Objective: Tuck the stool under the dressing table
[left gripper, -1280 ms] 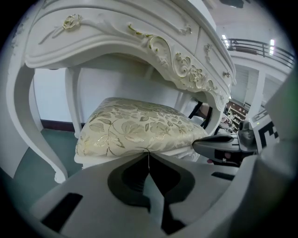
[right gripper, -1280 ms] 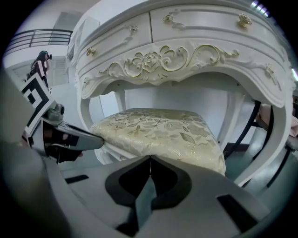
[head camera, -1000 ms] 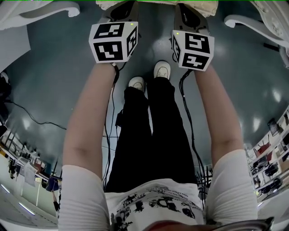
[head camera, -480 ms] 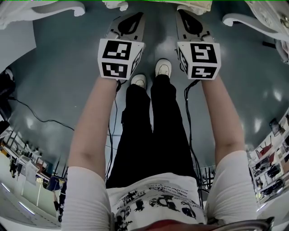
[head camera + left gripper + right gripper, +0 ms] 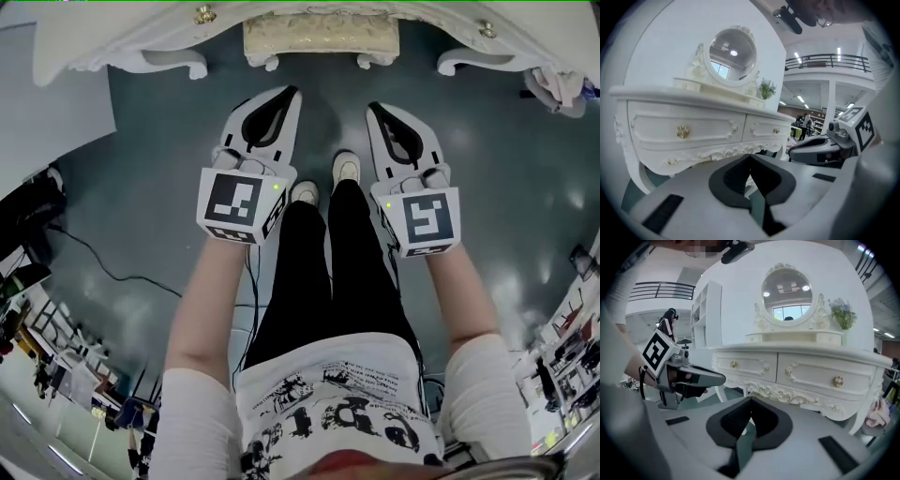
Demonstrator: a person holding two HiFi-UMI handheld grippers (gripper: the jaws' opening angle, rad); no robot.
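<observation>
The stool [image 5: 319,38], a cream cushioned seat on white legs, stands beneath the front edge of the white dressing table [image 5: 141,37] at the top of the head view. My left gripper [image 5: 289,93] and right gripper [image 5: 373,107] hover side by side over the floor, short of the stool and apart from it. Both are shut with nothing between the jaws. The left gripper view shows its jaws [image 5: 750,160] closed in front of the table's drawers [image 5: 684,131]. The right gripper's jaws [image 5: 751,401] are likewise closed, pointing at the dressing table [image 5: 797,371] with its round mirror [image 5: 786,286].
The person's legs and white shoes [image 5: 345,169] stand between the grippers on the dark grey-green floor [image 5: 150,159]. A black cable [image 5: 103,267] trails at the left. A pink cloth [image 5: 553,89] lies by the table's right leg. Shelves and people fill the far background.
Both grippers have drawn back from the stool toward the person's body. The whole front of the dressing table, with the stool under it, has come into the head view.
</observation>
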